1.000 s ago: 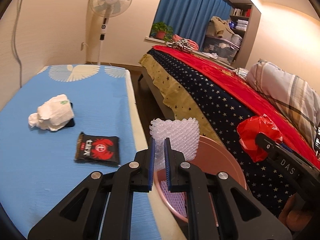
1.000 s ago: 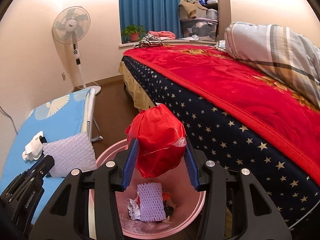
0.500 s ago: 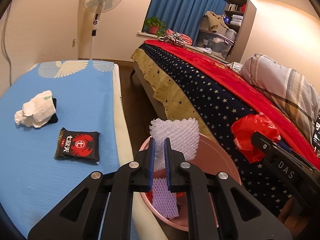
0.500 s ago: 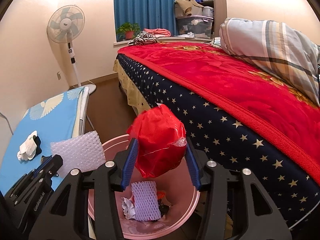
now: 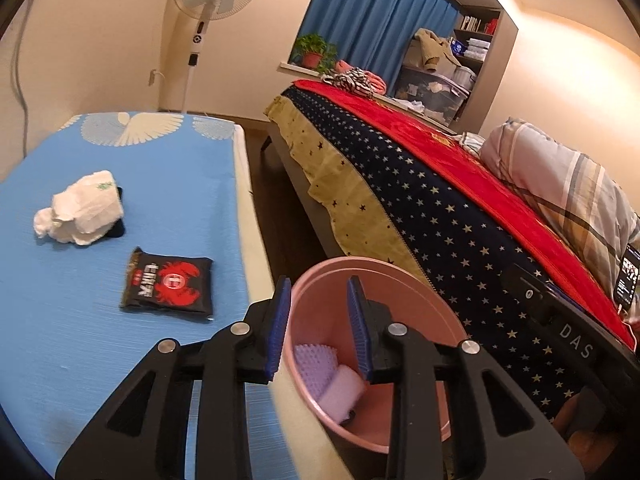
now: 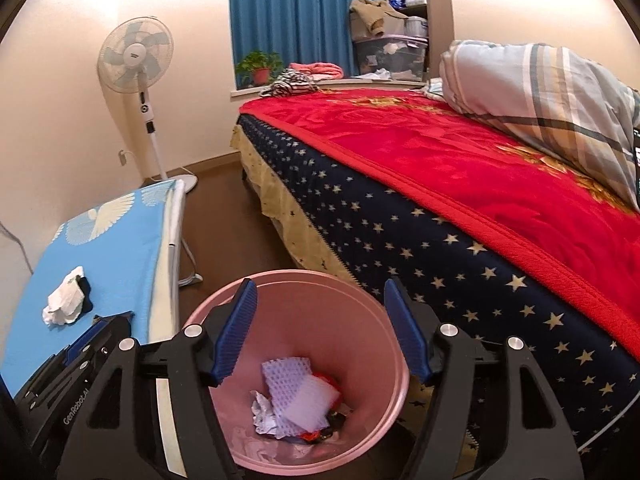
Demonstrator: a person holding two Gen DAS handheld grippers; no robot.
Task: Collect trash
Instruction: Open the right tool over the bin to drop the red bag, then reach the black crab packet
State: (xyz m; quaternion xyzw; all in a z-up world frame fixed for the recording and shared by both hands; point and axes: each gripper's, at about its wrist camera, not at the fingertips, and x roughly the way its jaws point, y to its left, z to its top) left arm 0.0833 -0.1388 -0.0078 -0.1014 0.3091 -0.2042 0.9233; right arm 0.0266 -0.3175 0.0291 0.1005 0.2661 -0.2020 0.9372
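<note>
With both grippers' fingers opening and empty over the pink bin (image 5: 404, 280), the black snack packet (image 5: 168, 290) lies at ten o'clock of the left gripper (image 5: 318, 326) (the nearer one), its long axis across the blue surface (image 5: 168, 200).

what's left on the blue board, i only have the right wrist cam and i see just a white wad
Observer: Besides the white wad, a black snack packet with a red crab print lies flat on the blue board, nearer the bin. In your view the left gripper covers that spot.
Operator: is the left gripper holding anything
Observer: No. Its jaws are opening with nothing between them, over the near rim of the pink bin.
Operator: is the packet touching the wad
Observer: No, bare blue cover shows between the two.
</note>
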